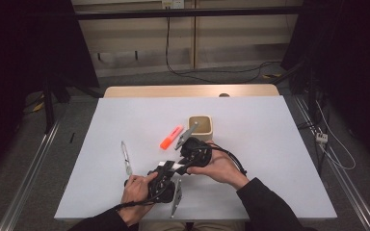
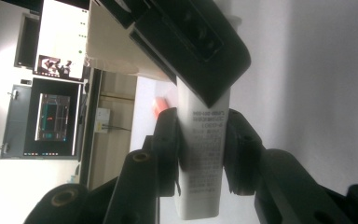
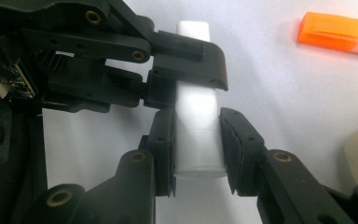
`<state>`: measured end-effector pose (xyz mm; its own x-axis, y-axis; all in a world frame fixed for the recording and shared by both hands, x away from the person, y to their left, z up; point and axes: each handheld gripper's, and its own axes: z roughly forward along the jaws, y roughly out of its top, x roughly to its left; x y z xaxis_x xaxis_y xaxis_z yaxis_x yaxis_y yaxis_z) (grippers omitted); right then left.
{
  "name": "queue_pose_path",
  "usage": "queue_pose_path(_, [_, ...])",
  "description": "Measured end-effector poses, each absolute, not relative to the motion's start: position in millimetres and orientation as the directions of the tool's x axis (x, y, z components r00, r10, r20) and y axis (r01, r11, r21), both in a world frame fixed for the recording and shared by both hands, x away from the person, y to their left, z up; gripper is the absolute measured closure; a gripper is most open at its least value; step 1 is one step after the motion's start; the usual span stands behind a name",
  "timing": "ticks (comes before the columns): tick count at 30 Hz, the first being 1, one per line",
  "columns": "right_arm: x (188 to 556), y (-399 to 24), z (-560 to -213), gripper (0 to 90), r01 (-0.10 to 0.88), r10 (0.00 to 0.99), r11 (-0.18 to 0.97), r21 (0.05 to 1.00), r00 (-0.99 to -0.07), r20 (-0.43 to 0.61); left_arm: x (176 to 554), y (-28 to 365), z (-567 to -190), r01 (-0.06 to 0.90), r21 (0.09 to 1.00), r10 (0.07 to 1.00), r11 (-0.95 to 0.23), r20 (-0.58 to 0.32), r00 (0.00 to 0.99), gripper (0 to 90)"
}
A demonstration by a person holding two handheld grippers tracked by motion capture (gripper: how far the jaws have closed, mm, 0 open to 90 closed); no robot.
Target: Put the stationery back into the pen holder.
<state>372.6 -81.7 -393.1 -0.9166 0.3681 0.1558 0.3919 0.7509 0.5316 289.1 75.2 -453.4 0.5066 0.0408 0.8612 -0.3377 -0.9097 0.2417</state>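
A white tube (image 3: 196,135) is pinched from both ends — by the right gripper (image 3: 196,149) and the left gripper (image 2: 201,154) — near the table's (image 1: 270,144) front edge, an orange highlighter (image 1: 171,137) lying beyond.

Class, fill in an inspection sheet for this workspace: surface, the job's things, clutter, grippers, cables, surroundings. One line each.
Surface: white table, bare over most of its top.
Job's things: white stick-shaped tube with printed text, held off the table between both grippers.
Clutter: orange highlighter, beige square cup, a slim clear-and-metal tool lying to the left.
Grippers: left gripper clamped on the tube's printed part; right gripper clamped on its plain end.
Cables: black cable looping from the right gripper; another runs along the floor behind the table.
Surroundings: dark curtains, wooden wall panels, grey floor.
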Motion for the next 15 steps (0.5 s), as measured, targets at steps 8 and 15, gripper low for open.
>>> queue_pose_path(8, [368, -89, -396, 51.9, 0.394, 0.386, 0.736, 0.550, -0.912, 0.138, 292, 78, -451, -0.287, 0.350, 0.134, -0.892, 0.809, 0.572, 70.4])
queue_pose_path(15, [363, -103, -396, 35.3, 0.393, 0.416, 0.699, 0.598, -0.903, 0.108, 295, 80, -450, -0.239, 0.453, 0.212, -0.859, 0.739, 0.639, 70.5])
